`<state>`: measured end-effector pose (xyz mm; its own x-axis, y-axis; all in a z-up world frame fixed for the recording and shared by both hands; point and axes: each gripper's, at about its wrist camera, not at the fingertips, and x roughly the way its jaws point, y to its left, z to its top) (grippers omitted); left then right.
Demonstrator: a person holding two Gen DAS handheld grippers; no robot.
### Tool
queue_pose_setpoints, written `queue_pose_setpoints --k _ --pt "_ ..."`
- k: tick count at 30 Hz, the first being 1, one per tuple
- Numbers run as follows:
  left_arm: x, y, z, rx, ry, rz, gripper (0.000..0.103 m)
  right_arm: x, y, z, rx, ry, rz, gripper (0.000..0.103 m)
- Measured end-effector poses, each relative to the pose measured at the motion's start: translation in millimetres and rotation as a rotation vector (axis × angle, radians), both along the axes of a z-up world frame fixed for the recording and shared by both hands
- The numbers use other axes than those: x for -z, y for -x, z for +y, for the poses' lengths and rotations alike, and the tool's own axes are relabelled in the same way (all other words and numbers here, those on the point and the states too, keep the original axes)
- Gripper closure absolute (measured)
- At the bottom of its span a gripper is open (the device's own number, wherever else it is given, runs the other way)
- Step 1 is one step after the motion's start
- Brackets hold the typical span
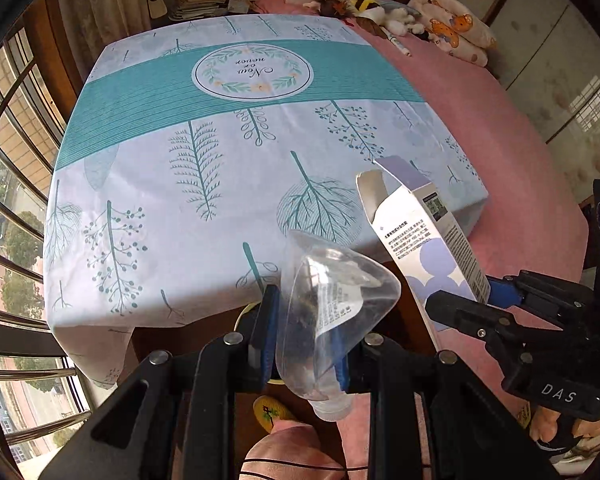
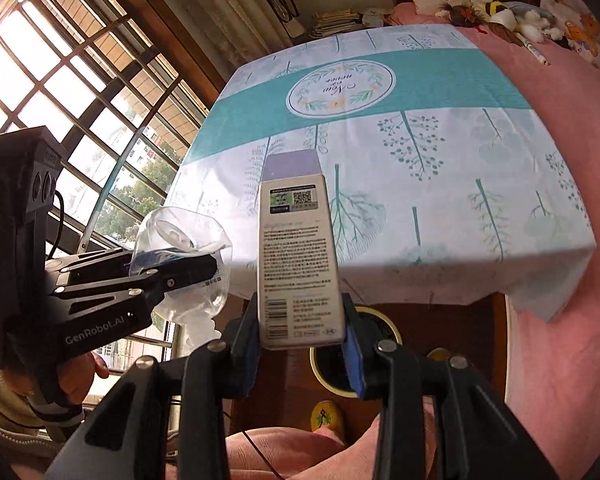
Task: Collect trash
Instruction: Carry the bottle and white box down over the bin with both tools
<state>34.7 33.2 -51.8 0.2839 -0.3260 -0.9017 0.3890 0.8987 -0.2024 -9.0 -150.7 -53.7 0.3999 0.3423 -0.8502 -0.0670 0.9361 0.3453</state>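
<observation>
- A tablecloth (image 1: 228, 184) with teal leaf prints and a teal band covers the table.
- A pink bed sheet (image 1: 500, 128) lies beside it.
- Soft toys (image 1: 380, 12) and a patterned pillow (image 1: 452, 28) lie at the far end.
- A barred window (image 2: 60, 80) is on the left.
- A yellow slipper (image 2: 326, 414) is on the floor.

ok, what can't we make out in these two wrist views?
- Bin: right wrist view, mostly hidden behind the right tool and box.
- Crushed plastic bottle: left wrist view, dark contents unidentifiable through creased plastic.
- Box print: too small to read.
- Floor under the table: hidden by the cloth.
</observation>
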Motion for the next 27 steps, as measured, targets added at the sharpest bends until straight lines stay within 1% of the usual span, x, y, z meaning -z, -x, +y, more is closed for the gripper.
queue_pose_setpoints --k 3,6,9,11,15,19,27 --pt "8.2 15.6 -1.8 -0.01 0.01 0.027 0.081 13.4 22.3 3.0 -0.02 0.017 0.048 0.068" --pt "18.4 23.4 -5.1 -0.046 0.019 0.05 0.081 27.4 38.4 6.0 -0.057 0.029 0.087 0.068" --pt "31.7 33.4 -10.1 -0.075 0.008 0.057 0.081 46.7 45.9 6.8 -0.091 0.029 0.127 0.068" --pt "46.2 38.1 -15.9 -0.082 0.0 0.077 0.081 63.6 48.3 4.2 -0.105 0.026 0.156 0.068" --pt "87.0 43.9 -28.7 -0.092 -0.023 0.114 0.081 106.7 50.3 -3.2 -0.114 0.018 0.22 0.068" --pt "136.1 43.8 -36.7 -0.125 -0.032 0.154 0.081 159.0 47.3 -11.8 -0.097 0.012 0.282 0.068" --pt "226.3 31.2 -45.2 -0.155 -0.075 0.203 0.081 258.1 28.2 -16.5 -0.073 0.035 0.36 0.067"
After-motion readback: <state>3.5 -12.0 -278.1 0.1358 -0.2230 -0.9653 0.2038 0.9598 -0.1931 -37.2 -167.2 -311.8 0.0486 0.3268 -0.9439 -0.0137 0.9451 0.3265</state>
